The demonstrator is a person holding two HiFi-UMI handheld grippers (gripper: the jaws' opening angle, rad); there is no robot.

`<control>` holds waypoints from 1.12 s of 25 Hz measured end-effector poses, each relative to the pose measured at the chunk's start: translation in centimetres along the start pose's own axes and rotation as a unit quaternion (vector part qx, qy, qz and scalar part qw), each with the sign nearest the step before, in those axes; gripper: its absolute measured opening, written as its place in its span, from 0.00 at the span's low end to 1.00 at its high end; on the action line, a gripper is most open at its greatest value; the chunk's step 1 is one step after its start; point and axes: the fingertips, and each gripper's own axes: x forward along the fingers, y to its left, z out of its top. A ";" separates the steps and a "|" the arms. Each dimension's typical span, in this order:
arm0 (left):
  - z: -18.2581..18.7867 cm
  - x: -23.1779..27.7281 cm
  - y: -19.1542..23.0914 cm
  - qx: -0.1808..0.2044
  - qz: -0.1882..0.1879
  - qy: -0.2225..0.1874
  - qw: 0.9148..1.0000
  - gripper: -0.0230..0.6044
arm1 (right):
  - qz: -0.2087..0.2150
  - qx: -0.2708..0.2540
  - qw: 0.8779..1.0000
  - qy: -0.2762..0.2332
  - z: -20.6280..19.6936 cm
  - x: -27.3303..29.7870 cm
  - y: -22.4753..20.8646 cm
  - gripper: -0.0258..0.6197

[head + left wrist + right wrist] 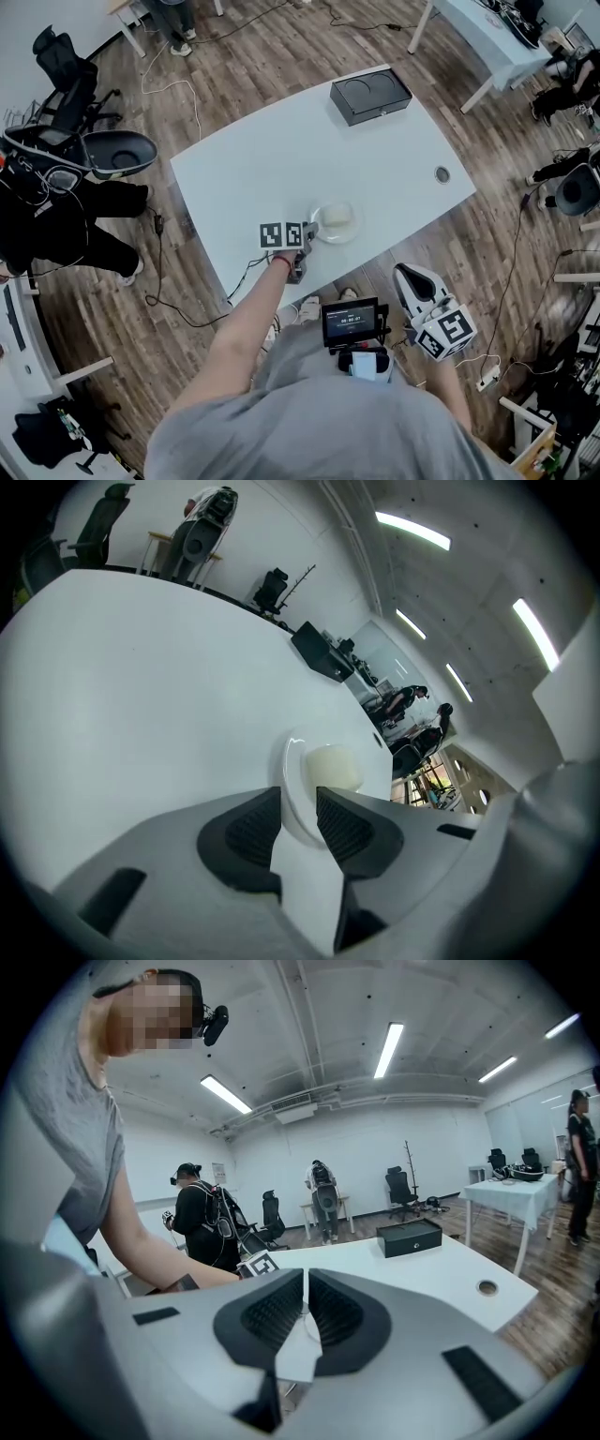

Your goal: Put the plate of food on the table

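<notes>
A white plate (336,223) with a pale cream mound of food (339,217) rests on the white table (281,159), close to its near edge. My left gripper (307,235) is shut on the plate's near rim. In the left gripper view the rim of the plate (298,789) sits between the two dark pads (246,832), with the food (330,767) just beyond. My right gripper (408,278) hangs off the table beside the person's body. Its jaws (306,1283) are shut with nothing between them.
A black box (370,96) sits at the table's far side, and a round cable hole (442,174) at its right end. A person in black (56,220) and office chairs (66,80) stand at the left. Cables lie across the wooden floor.
</notes>
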 end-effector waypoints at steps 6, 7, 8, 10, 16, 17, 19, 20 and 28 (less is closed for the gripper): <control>0.8 -2.6 -1.6 0.062 -0.004 -0.028 0.998 0.20 | 0.003 -0.001 1.000 -0.006 -0.1 0.0 0.4 0.09; 1.0 -3.1 -2.0 0.076 -0.006 -0.035 0.996 0.20 | 0.004 -0.001 1.000 -0.008 -0.1 0.0 0.5 0.09; 1.1 -3.7 -2.5 0.091 -0.009 -0.043 0.995 0.20 | 0.005 -0.001 1.000 -0.009 -0.2 0.1 0.5 0.09; 1.4 -4.9 -3.7 0.122 -0.019 -0.061 0.990 0.20 | 0.007 0.000 1.000 -0.013 -0.2 0.4 0.8 0.09; 1.2 -8.8 -7.7 0.197 -0.071 -0.124 0.970 0.19 | 0.011 0.007 1.000 -0.025 -0.4 1.0 1.0 0.09; 1.0 -9.5 -8.1 0.205 -0.077 -0.132 0.967 0.17 | 0.011 0.007 1.000 -0.026 -0.5 1.2 1.0 0.09; 0.5 -10.9 -8.7 0.212 -0.089 -0.141 0.963 0.12 | 0.011 0.007 1.000 -0.026 -0.7 1.4 1.0 0.09; 0.1 -11.6 -8.9 0.211 -0.095 -0.146 0.962 0.09 | 0.011 0.008 1.000 -0.026 -0.8 1.4 1.1 0.09; -2.2 -16.6 -11.7 0.241 -0.115 -0.186 0.946 0.07 | 0.018 0.023 0.999 -0.023 -2.2 1.1 1.7 0.09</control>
